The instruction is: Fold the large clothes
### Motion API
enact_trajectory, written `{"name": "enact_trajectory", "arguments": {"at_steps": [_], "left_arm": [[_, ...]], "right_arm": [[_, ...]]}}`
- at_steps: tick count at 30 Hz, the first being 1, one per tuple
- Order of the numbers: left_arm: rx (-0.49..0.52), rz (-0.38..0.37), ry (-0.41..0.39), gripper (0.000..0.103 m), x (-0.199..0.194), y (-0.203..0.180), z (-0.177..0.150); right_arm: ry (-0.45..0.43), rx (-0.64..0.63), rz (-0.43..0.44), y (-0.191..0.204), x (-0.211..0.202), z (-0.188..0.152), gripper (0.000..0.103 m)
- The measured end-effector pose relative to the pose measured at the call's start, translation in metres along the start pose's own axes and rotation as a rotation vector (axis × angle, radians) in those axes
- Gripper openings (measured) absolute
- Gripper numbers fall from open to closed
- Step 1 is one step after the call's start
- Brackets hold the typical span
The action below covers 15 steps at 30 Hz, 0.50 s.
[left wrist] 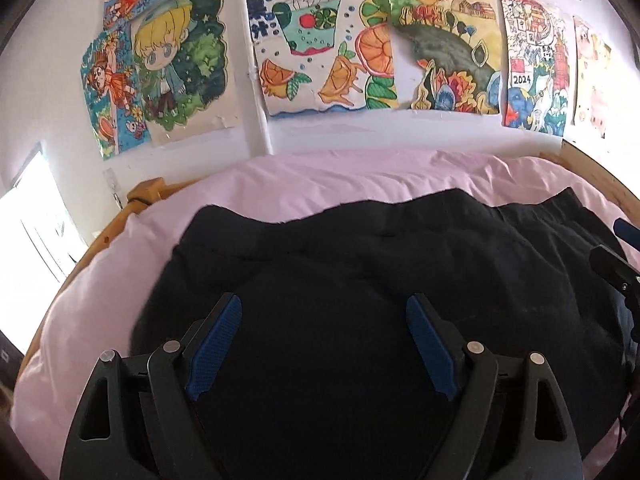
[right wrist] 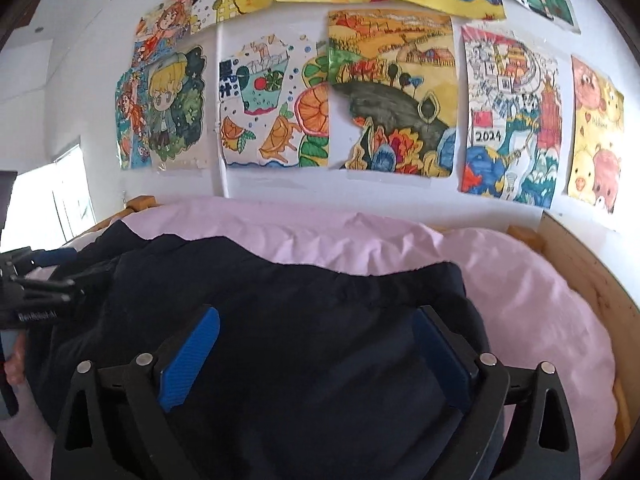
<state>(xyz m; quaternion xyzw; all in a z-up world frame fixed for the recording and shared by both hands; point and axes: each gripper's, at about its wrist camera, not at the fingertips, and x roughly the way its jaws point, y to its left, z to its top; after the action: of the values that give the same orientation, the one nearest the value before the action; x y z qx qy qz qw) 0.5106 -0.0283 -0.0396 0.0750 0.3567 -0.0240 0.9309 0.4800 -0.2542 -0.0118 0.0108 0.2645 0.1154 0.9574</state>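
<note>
A large black garment (left wrist: 360, 272) lies spread on the pink bed sheet (left wrist: 304, 184). It also shows in the right wrist view (right wrist: 304, 312). My left gripper (left wrist: 324, 308) is open, its blue pads wide apart just above the garment's left part. My right gripper (right wrist: 316, 320) is open too, hovering over the garment's right part near its far edge. Neither holds cloth. The right gripper's body shows at the right edge of the left wrist view (left wrist: 618, 268), and the left gripper's body shows at the left edge of the right wrist view (right wrist: 36, 292).
A wooden bed frame (right wrist: 580, 268) borders the pink sheet (right wrist: 520, 280) on the right and far left (left wrist: 146, 192). A white wall with several coloured drawings (left wrist: 312, 44) rises behind the bed. A bright window (left wrist: 36, 216) is at the left.
</note>
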Motion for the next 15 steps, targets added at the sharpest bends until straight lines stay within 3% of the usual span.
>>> {"name": "enact_trajectory", "arguments": {"at_steps": [4, 8, 10, 15], "left_arm": [[-0.028, 0.008, -0.009, 0.088, 0.009, -0.003, 0.001], [-0.043, -0.048, -0.051, 0.089, 0.005, 0.001, 0.007], [-0.039, -0.076, -0.084, 0.098, -0.001, -0.003, 0.01], [0.051, -0.099, -0.103, 0.101, 0.0, -0.025, 0.017]], "right_arm": [[0.065, 0.029, -0.007, -0.006, 0.023, -0.006, 0.1], [0.07, 0.044, 0.006, -0.008, 0.028, -0.006, 0.101], [0.074, 0.021, 0.026, -0.005, 0.028, -0.006, 0.103], [0.103, -0.025, 0.047, 0.005, 0.036, -0.004, 0.103]]}}
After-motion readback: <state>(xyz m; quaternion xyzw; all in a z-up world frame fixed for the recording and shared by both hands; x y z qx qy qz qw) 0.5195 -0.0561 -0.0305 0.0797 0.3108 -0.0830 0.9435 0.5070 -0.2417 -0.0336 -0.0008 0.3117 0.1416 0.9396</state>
